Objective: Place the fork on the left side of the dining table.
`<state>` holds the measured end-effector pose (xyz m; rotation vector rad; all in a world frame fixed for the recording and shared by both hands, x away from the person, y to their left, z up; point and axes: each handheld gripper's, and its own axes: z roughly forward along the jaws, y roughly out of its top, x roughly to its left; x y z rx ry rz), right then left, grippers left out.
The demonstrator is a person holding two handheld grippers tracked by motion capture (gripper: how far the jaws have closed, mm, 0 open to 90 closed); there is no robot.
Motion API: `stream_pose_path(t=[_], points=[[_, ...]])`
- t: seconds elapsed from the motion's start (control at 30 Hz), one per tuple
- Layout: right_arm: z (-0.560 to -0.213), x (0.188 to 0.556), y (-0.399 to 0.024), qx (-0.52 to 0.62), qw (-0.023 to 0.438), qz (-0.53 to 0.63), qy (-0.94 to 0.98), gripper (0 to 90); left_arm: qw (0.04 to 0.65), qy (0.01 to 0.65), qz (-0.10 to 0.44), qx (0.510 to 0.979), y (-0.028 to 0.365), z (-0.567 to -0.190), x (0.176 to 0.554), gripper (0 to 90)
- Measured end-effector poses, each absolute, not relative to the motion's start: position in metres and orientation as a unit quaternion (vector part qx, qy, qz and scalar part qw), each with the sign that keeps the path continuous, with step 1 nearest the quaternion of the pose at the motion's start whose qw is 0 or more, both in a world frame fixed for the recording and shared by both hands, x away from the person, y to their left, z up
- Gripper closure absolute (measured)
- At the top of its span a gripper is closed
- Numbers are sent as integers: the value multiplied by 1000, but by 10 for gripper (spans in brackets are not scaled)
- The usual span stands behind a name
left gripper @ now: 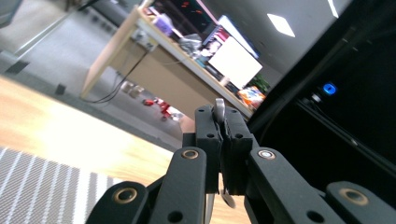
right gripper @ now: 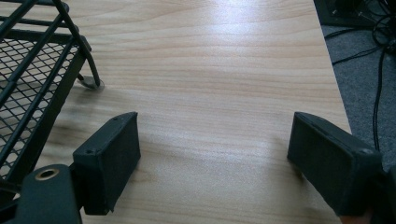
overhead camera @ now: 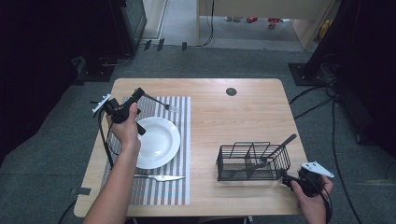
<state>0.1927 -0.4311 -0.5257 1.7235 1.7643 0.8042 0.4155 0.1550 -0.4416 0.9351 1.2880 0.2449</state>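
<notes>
Left gripper (overhead camera: pixel 136 95) clenched on a fork (overhead camera: pixel 161 102) above the plate's (overhead camera: pixel 161 140) far rim, right gripper (right gripper: pixel 212 154) released, well right of the plate

We see a white plate (overhead camera: pixel 161 149) on a grey-and-white striped placemat (overhead camera: pixel 180 186), a silver fork (overhead camera: pixel 161 102) at its twelve o'clock, a black wire basket (overhead camera: pixel 233 163) at three, on our pale wooden table (overhead camera: pixel 224 116).

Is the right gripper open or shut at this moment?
Open. The right gripper has its jaws wide apart over the bare table, nothing between them.
</notes>
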Motion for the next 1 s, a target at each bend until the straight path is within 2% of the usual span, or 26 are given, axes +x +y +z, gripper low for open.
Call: stream_pose_path(t=[0.2,0.53,0.9,1.0], points=[[-526,193,-431,640,270,298,655,164,683,622,83,374,158,-468,438,890],[-526,193,-431,639,270,299,655,171,662,659,76,349,155,-493,454,889],[-526,193,-431,638,270,300,656,173,619,680,94,381,157,-499,457,877],[-526,193,-431,638,270,300,656,173,585,685,110,419,162,-500,460,794]])
